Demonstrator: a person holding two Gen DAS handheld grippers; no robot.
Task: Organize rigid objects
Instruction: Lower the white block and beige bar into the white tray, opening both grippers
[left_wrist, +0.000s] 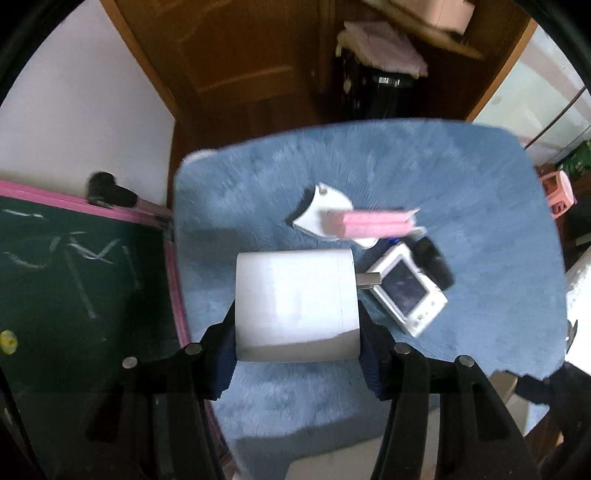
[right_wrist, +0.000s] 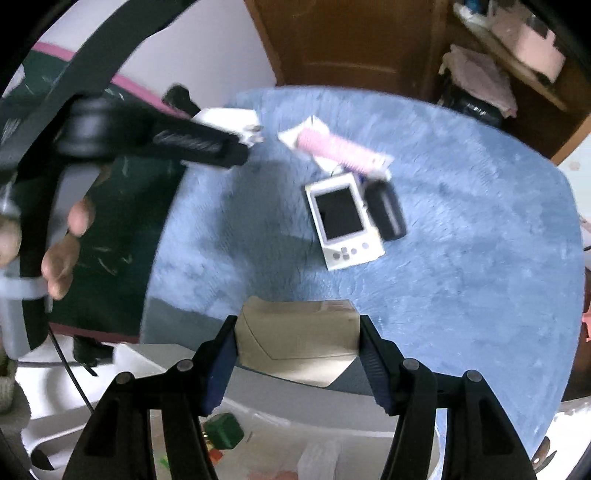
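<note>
My left gripper (left_wrist: 297, 314) is shut on a white charger block (left_wrist: 295, 295) with metal prongs, lifted above the blue fuzzy mat (left_wrist: 480, 240). My right gripper (right_wrist: 297, 328) is shut on a small beige cardboard box (right_wrist: 295, 332), also held over the blue fuzzy mat (right_wrist: 461, 240). On the mat lie a white handheld game console (right_wrist: 341, 221), a black oblong device (right_wrist: 386, 210) touching its right side, and a pink ridged item (right_wrist: 338, 149) on white packaging. The right wrist view shows the left gripper (right_wrist: 247, 138) at upper left with the charger (right_wrist: 225, 118) and a person's hand (right_wrist: 62, 258).
A green chalkboard with a pink frame (left_wrist: 74, 277) borders the mat's left edge, with a black object (left_wrist: 107, 188) on its top. A wooden door (left_wrist: 240, 55) stands behind, a pink stool (left_wrist: 557, 192) at the right. Below the mat's near edge, a white container holds a green cube (right_wrist: 223, 430).
</note>
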